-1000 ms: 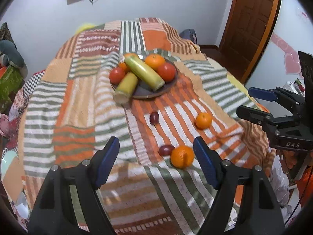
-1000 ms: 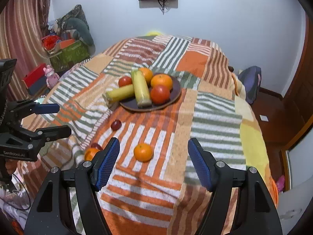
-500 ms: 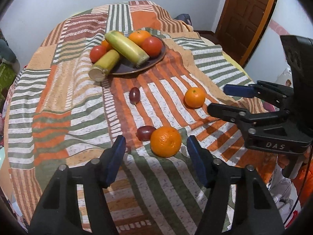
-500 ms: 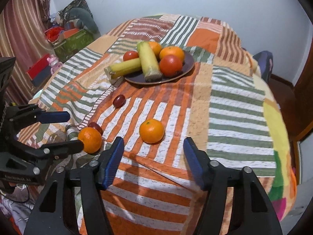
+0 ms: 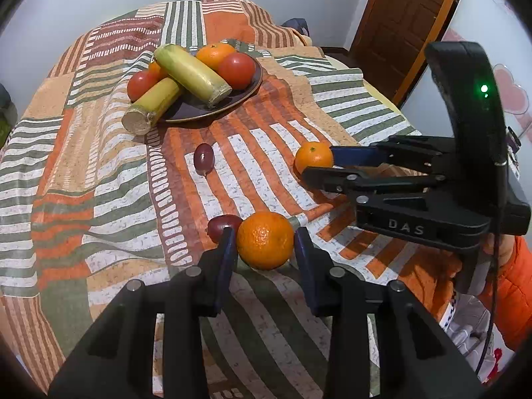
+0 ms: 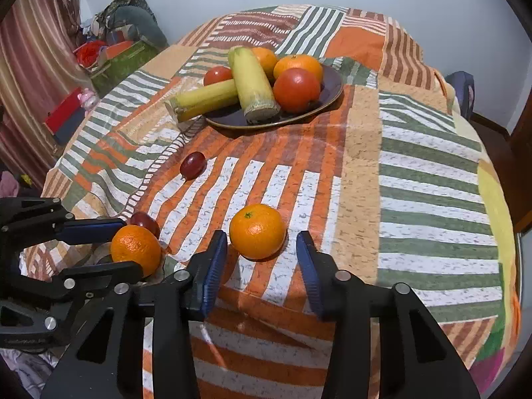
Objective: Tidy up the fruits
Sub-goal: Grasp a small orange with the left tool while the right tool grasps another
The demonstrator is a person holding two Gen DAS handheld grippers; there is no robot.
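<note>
The left gripper, its jaws having just been closing, brackets a round orange mandarin on the striped patchwork bedspread; the blue pads sit at its sides, though firm contact cannot be told. The right gripper has also been narrowing around a second orange mandarin, with gaps visible on both sides. A dark round plate of fruit lies well beyond.

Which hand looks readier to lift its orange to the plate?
Left. The left gripper, jaws just closing, hugs the left-hand orange; the right gripper, also closing, shows gaps beside the right-hand orange.
</note>
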